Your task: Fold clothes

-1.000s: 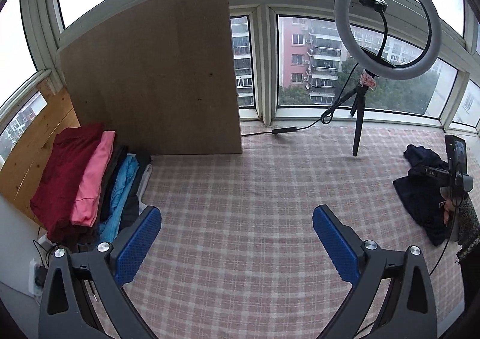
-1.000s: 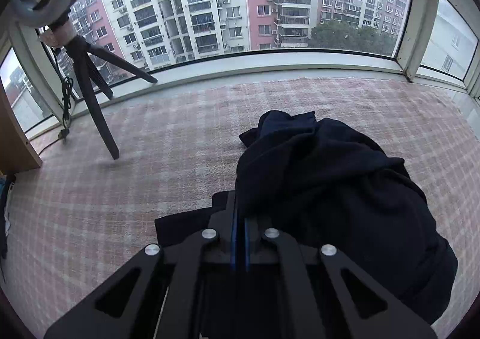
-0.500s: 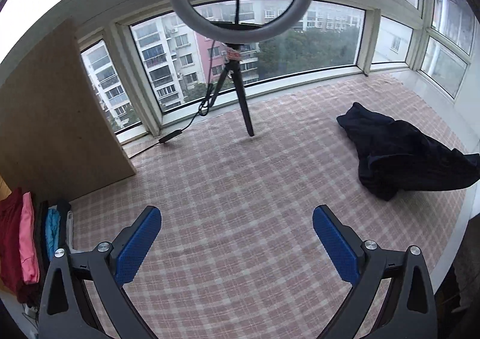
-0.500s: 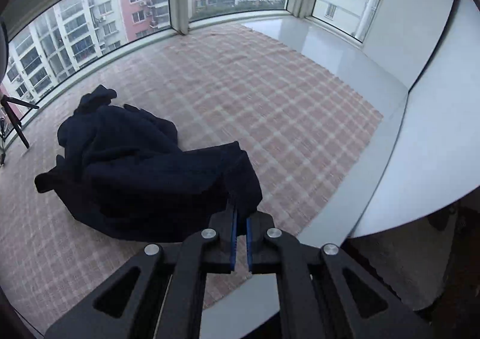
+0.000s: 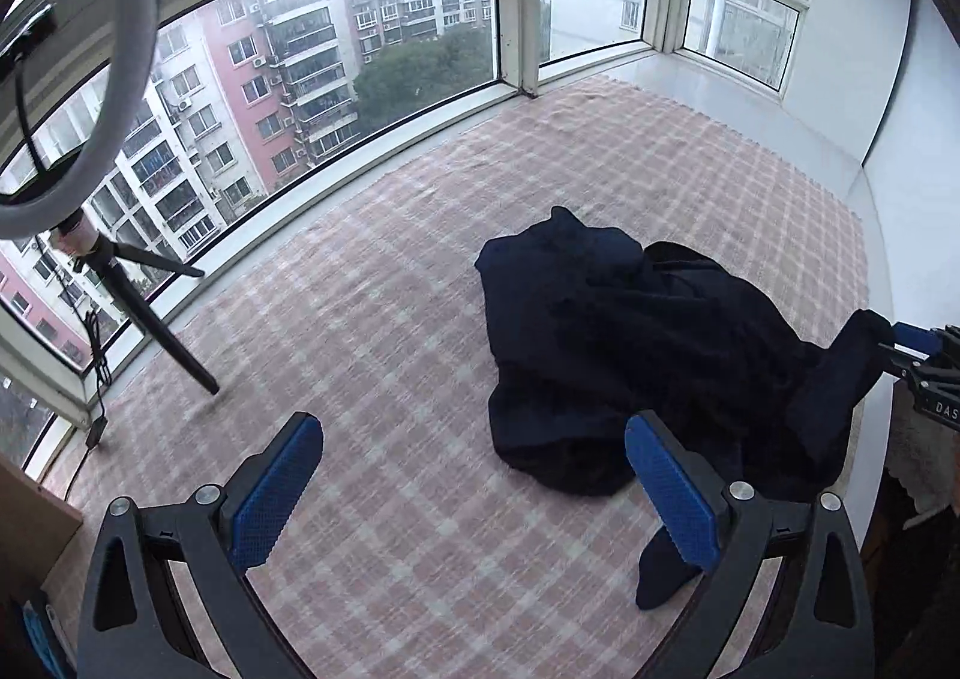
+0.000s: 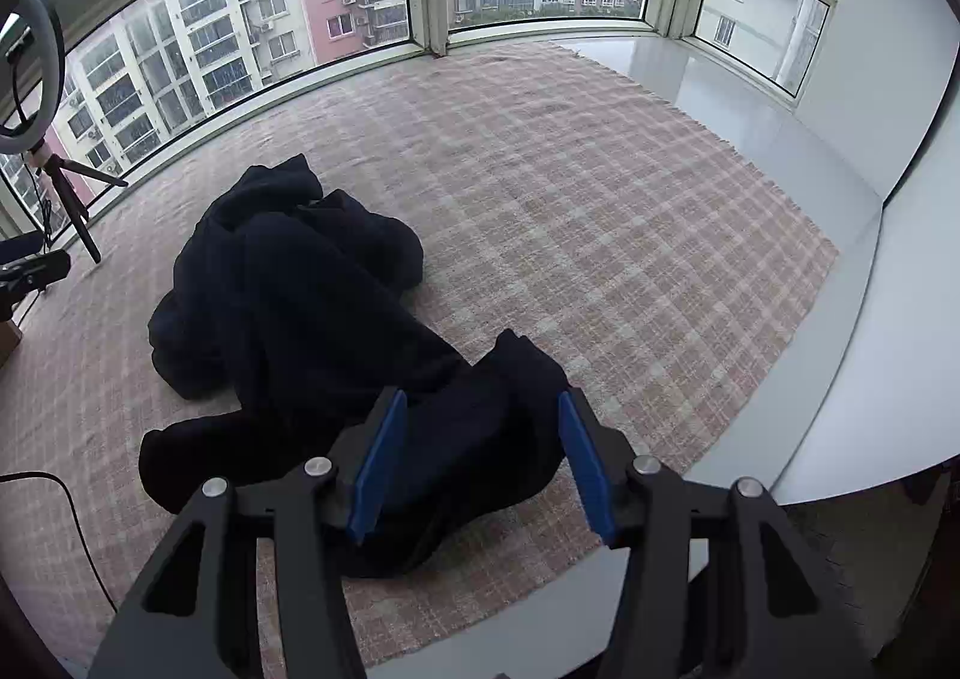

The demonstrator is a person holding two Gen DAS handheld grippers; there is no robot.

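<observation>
"DAS" lettering on right gripper [image 5: 924,355]

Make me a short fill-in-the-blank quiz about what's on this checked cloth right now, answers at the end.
1. The crumpled dark navy garment lies on the pink ____ cloth.
2. The left claw has its jaws ____, with nothing between them.
3. The right claw has just been opening, and a fold of the ____ lies between its blue pads.
4. The white ring light stands on a black ____.

Answers: checked; open; garment; tripod
</observation>
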